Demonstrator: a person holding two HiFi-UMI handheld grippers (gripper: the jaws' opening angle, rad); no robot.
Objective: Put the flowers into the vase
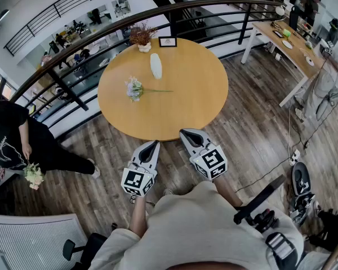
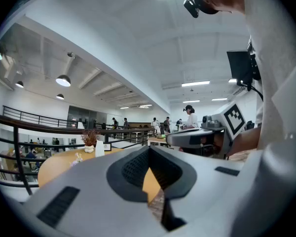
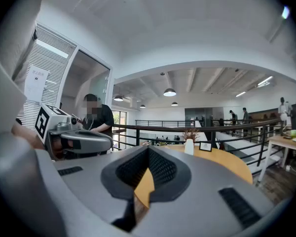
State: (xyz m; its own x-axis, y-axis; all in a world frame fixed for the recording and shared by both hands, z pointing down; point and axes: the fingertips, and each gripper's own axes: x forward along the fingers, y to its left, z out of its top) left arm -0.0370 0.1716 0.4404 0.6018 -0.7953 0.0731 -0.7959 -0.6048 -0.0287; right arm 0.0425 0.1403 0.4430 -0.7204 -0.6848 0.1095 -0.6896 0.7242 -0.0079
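Observation:
A white vase [image 1: 156, 66] stands upright on the far half of the round wooden table [image 1: 197, 94]. A pale flower sprig [image 1: 134, 89] lies on the tabletop just in front of the vase, its green stem pointing right. Both grippers hover side by side off the table's near edge, well short of the flower. My left gripper [image 1: 155, 143] is shut and empty. So is my right gripper [image 1: 186, 132]. From the left gripper [image 2: 149, 148] the vase [image 2: 99, 148] and sprig [image 2: 79, 157] appear far off to the left. Ahead of the right gripper [image 3: 148, 148] the vase [image 3: 189, 146] appears small.
A small pot of dried flowers [image 1: 142, 38] and a framed card [image 1: 168, 41] sit at the table's far edge. A curved railing [image 1: 73, 49] runs behind the table. A person in black [image 1: 11, 139] stands at left holding a bouquet [image 1: 32, 175]. Another table [image 1: 287, 44] is at the right.

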